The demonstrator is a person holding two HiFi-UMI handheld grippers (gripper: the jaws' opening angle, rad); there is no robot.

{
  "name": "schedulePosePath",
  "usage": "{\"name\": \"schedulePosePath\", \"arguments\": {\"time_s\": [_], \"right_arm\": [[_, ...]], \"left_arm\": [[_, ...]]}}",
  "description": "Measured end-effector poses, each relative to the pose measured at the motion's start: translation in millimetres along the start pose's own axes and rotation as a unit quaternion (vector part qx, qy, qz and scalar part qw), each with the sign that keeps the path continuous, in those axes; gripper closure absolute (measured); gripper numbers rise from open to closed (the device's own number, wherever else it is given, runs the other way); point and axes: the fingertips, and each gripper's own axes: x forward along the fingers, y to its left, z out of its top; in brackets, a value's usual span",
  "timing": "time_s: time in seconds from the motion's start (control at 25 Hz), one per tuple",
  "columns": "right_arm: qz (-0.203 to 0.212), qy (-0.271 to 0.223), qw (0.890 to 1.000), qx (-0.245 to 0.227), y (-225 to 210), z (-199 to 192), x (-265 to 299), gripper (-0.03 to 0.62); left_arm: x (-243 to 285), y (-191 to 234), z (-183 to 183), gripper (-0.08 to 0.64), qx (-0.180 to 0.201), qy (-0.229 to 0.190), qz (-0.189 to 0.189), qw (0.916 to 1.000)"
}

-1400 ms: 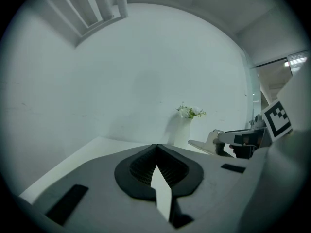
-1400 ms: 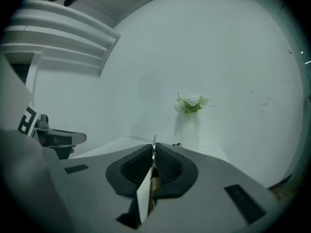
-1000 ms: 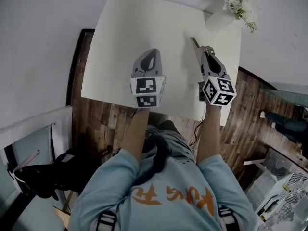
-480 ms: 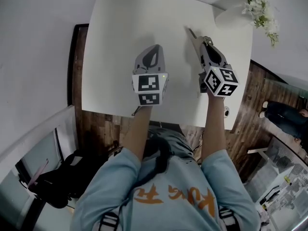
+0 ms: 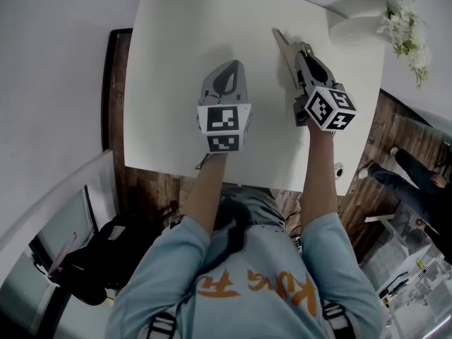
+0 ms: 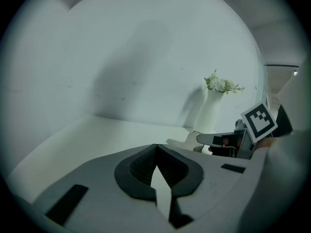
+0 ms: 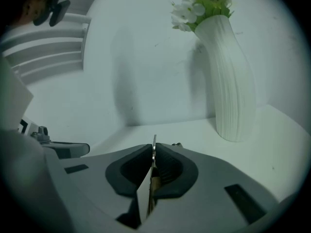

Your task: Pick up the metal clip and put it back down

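Pinching the metal clip (image 7: 154, 141) edge-on, the right gripper (image 7: 153, 154) has its dark pads closed on the thin plate.
Clip stands upright between the pads, its top edge poking just past the jaw tips; seen from the head view it juts forward of the gripper over the far right part of the white table (image 5: 176, 62); can't tell whether it touches the surface. Left gripper (image 6: 156, 153) beside it, well apart from the clip, tongs shut together with nothing between them, over the table's middle. White ribbed vase (image 7: 232, 81) with white flowers (image 7: 197, 1) stands at the far right corner, near the right gripper. Wall behind. Person's light blue shirt (image 5: 240, 288) at the near edge.
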Motion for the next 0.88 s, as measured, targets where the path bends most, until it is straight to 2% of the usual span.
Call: {"name": "schedulePosePath", "arguments": {"time_s": [0.36, 0.52, 0.64, 0.76, 0.88], "right_arm": [[-0.012, 0.014, 1.0, 0.023, -10.4, -10.6, 10.8, 0.547], [-0.032, 0.024, 0.999, 0.027, -22.6, -15.3, 13.1, 0.507], [-0.047, 0.027, 0.998, 0.016, -29.5, -18.2, 13.0, 0.484], [-0.088, 0.034, 0.995, -0.009, -38.0, -17.7, 4.9, 0.433], [-0.111, 0.014, 0.993, -0.025, -36.8, 0.3, -17.5, 0.431]], "left_arm": [[4.6, 15.6, -6.7, 0.54, 0.002, 0.01, 0.017, 0.9998], [2.7, 13.9, -9.4, 0.54, 0.001, 0.01, 0.019, 0.9998], [-3.5, 12.1, -9.3, 0.54, 0.0, 0.009, 0.024, 0.9997], [-16.4, 11.0, -4.9, 0.54, -0.004, 0.003, 0.034, 0.9994], [-32.0, 10.8, 8.0, 0.54, -0.008, -0.015, 0.046, 0.9988]]}}
